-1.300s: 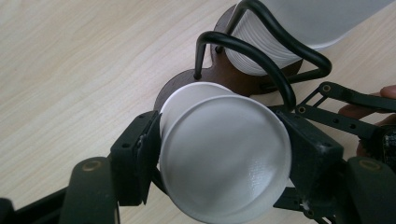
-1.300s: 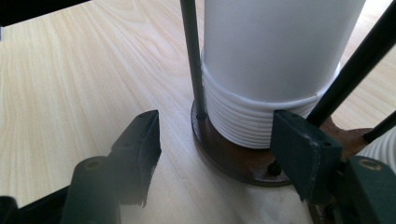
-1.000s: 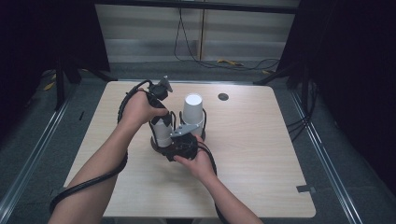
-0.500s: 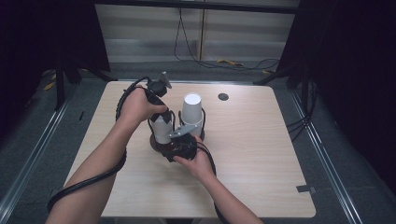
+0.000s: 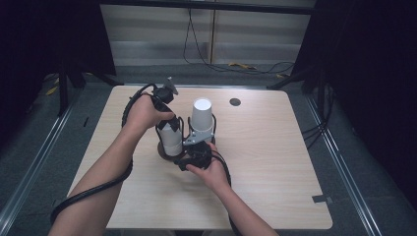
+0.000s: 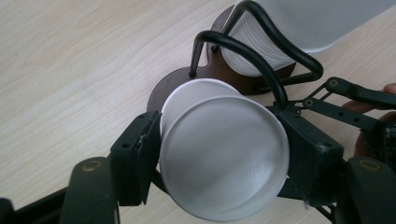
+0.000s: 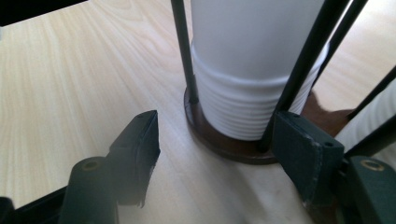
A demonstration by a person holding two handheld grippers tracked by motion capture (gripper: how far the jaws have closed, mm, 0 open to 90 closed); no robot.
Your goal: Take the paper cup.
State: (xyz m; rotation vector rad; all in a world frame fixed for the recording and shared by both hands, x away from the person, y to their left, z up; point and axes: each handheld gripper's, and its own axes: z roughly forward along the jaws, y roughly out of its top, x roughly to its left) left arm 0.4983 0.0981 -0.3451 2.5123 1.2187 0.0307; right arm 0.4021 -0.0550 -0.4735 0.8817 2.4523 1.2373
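On the table [image 5: 275,162], two cup stacks [image 5: 202,115] fill one holder [image 7: 233,144].

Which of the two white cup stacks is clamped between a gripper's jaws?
The shorter left stack: the left gripper is shut on its top cup. The taller right stack stands ungripped in the holder, the right gripper open at its base.

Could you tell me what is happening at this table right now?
A person works two hand-held grippers at a cup holder with wire loops on a wooden table. The left hand-held gripper is clamped on the top cup of the nearer stack. The right hand-held gripper sits low at the holder's base beside the taller stack, its jaws just opening, one against a wire upright.
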